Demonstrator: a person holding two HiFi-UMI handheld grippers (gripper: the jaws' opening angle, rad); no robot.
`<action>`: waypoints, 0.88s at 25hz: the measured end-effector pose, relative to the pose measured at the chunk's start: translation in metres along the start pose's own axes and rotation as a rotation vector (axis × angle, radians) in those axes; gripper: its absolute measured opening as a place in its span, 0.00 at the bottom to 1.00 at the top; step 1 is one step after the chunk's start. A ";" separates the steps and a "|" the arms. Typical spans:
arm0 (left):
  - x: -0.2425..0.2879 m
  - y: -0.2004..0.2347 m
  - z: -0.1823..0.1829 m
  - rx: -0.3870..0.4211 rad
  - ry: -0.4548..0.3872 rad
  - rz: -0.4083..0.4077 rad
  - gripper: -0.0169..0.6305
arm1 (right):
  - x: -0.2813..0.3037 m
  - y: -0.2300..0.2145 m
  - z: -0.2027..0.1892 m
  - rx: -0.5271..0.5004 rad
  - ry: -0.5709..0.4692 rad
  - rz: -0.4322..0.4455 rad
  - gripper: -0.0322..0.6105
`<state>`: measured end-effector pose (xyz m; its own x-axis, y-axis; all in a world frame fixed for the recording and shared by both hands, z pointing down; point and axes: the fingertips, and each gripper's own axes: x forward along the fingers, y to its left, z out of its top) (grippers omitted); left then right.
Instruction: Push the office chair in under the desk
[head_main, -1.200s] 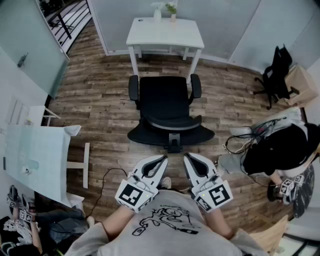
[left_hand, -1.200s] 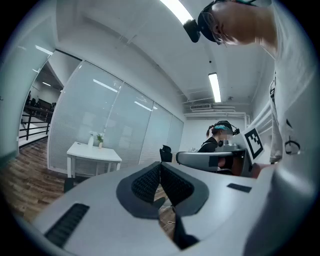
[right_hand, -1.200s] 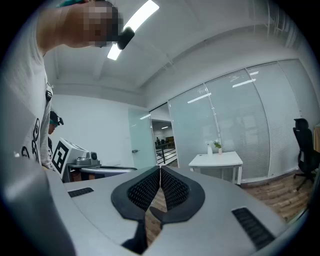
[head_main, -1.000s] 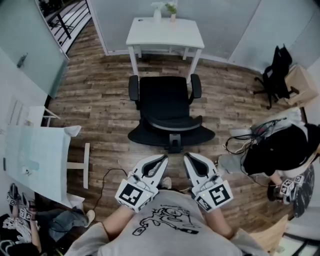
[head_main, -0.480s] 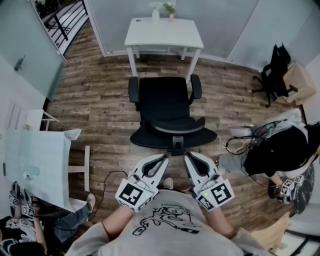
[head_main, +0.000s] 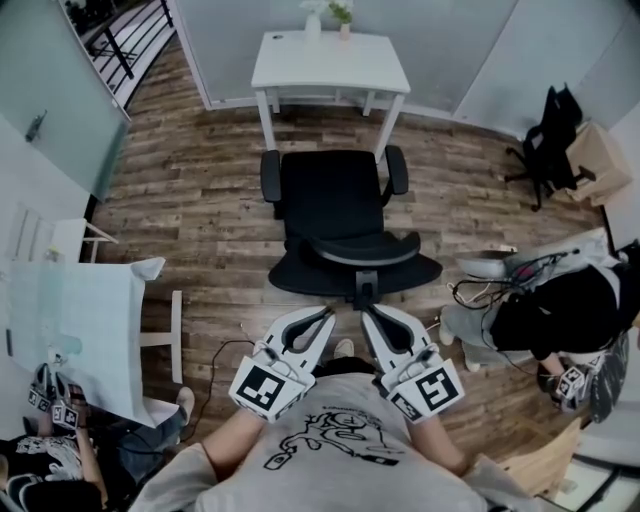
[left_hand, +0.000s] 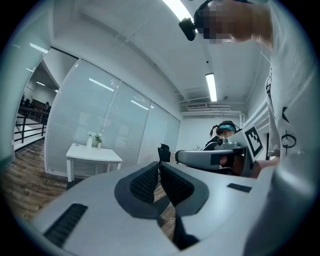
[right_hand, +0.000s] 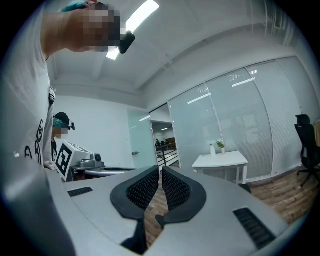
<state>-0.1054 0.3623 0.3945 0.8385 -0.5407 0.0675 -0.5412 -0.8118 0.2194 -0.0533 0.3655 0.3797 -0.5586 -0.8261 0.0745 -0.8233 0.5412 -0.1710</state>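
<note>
A black office chair (head_main: 345, 212) stands on the wooden floor in the head view, its seat facing a small white desk (head_main: 330, 62) (left_hand: 93, 155) (right_hand: 221, 161) by the glass wall. The backrest (head_main: 362, 250) faces me. Both grippers are held close to my chest, just behind the chair's back. My left gripper (head_main: 326, 315) (left_hand: 158, 166) is shut with nothing between its jaws. My right gripper (head_main: 366, 311) (right_hand: 160, 170) is shut and holds nothing too. Neither touches the chair.
A vase with a plant (head_main: 343, 16) stands on the desk. A second black chair (head_main: 552, 140) and a cardboard box (head_main: 601, 165) are at the right. A person (head_main: 545, 305) sits low at the right, with cables (head_main: 470, 290) nearby. A glass-topped table (head_main: 70, 325) is at the left.
The view has shifted a little forward toward the chair, and the grippers' tips have come closer to the chair's back. The chair and desk stay in place.
</note>
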 end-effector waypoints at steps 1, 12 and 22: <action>0.000 0.002 -0.001 0.000 0.002 0.002 0.04 | 0.001 0.000 0.000 -0.004 0.001 0.001 0.11; 0.027 0.013 -0.034 0.130 0.130 -0.023 0.19 | 0.003 -0.043 -0.023 -0.167 0.081 0.014 0.12; 0.069 0.034 -0.143 0.512 0.481 -0.069 0.32 | -0.009 -0.103 -0.105 -0.507 0.424 0.105 0.30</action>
<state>-0.0572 0.3288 0.5463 0.7434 -0.4225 0.5186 -0.3484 -0.9064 -0.2390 0.0263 0.3338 0.4995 -0.5445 -0.6880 0.4797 -0.6499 0.7076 0.2773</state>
